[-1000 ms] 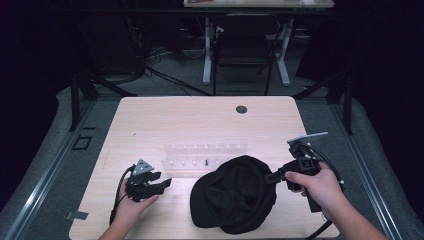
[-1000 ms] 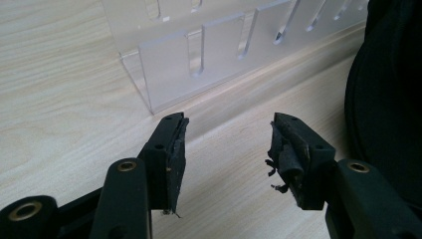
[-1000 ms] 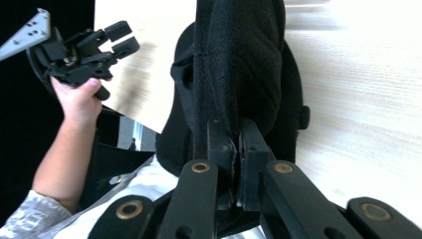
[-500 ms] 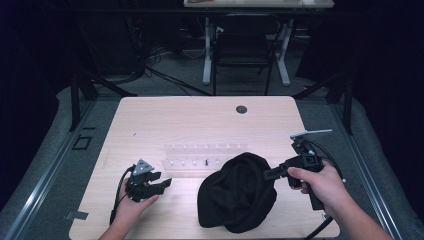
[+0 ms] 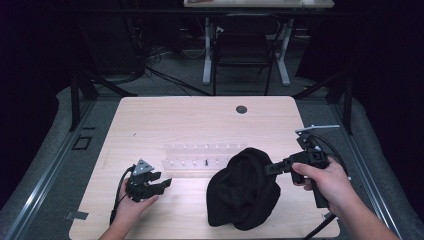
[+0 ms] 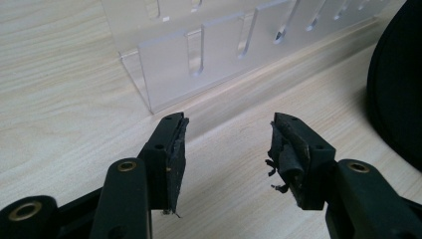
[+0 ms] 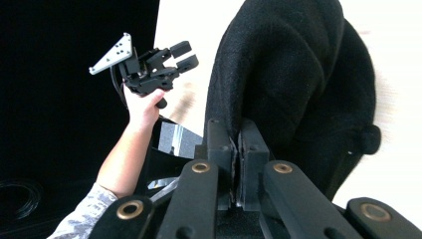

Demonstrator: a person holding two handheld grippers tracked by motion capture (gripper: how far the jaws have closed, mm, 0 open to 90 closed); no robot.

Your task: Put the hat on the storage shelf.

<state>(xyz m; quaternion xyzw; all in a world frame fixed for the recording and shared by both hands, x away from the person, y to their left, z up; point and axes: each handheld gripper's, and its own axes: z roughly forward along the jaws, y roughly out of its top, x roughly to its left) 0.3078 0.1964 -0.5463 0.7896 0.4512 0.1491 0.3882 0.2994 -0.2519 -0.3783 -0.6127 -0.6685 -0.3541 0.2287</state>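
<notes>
The worktop (image 5: 150, 125) takes up the middle of the high view, pale wood. On its lower right part sits a black hat (image 5: 245, 195), bunched and partly lifted. It looks soft, light and floppy, so I judge it will sag from any single hold; the thick edge seems the best place to grip. Just above the hat's left side lies a clear rack (image 5: 200, 160) with slots; one small dark item stands in it, too small to identify. The right gripper (image 5: 272, 167) has its jaws pinching the hat's edge. The left gripper (image 5: 162, 184), lower left, has jaws spread, holding nothing.
</notes>
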